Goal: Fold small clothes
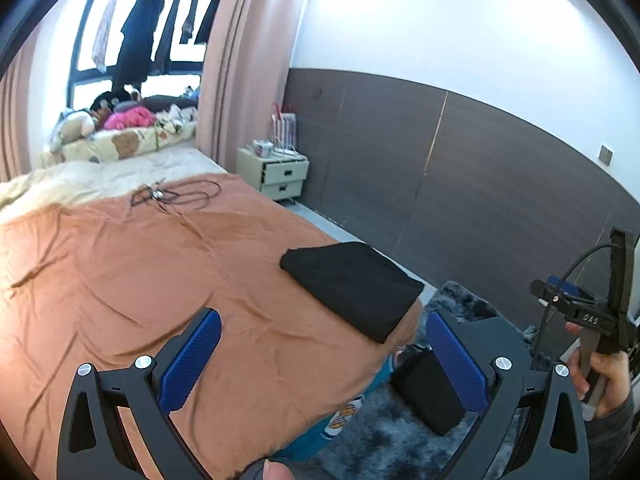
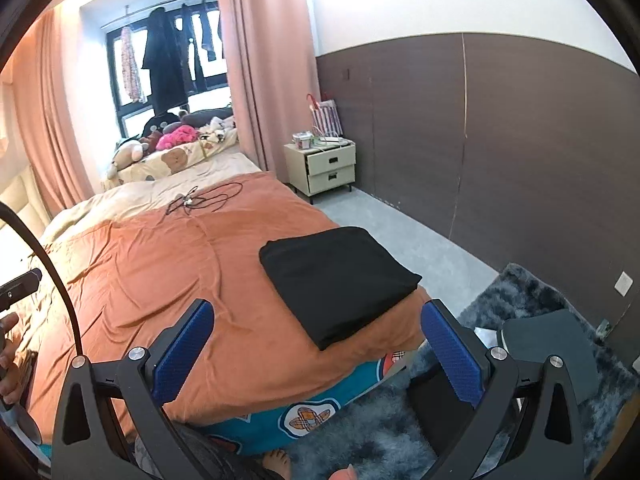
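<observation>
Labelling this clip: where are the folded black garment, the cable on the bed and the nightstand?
Black garment [image 2: 340,284]: right wrist view, middle of its top.
Cable [image 2: 208,200]: right wrist view, on its tangled loops.
Nightstand [image 2: 330,170]: right wrist view, its drawer fronts.

Only one marking can be read. In the left wrist view, pale raised letters stand on the black crossbar of the right gripper's [image 1: 582,312] frame, at the right edge above the hand [image 1: 610,378] that holds it; they look like "DAS" (the first letter is small and blurred, so it is uncertain). The teal bedsheet [image 2: 280,424] below the orange cover carries plaid badge patterns, with no legible words.
</observation>
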A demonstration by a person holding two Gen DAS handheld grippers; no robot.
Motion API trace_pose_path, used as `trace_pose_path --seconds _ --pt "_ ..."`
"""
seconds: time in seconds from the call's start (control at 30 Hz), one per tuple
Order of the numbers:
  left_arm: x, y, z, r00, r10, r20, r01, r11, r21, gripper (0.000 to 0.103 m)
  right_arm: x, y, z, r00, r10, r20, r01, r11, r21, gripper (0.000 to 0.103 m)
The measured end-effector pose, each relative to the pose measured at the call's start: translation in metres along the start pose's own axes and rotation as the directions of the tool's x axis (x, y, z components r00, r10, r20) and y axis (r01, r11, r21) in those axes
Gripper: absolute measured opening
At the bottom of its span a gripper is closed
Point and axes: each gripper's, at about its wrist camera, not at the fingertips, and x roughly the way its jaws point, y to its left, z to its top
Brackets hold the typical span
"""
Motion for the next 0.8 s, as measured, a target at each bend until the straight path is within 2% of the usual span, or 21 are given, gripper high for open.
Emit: trace_pose_path --seconds 0.33,0.43,0.8 --pt "-0.066 -0.012 -0.038 0.996 0.03 0.089 -0.032 0.999 0.023 0.103 -0.041 0.013 -0.039 0.999 0.004 0.037 -0.003 1.0 -0.023 0.103" --pt "-0.08 -0.013 -0.047 0.993 0.057 0.106 -0.061 0.998 0.031 0.103 -0.051 0.019 -0.049 0.999 0.008 0.052 -0.006 1.0 -0.026 0.103" --pt "-0.122 -0.01 -0.091 0.983 0.082 0.164 -0.085 0.996 0.014 0.103 -0.082 0.041 -0.097 0.995 0.041 0.091 -0.038 0.999 -0.036 0.103"
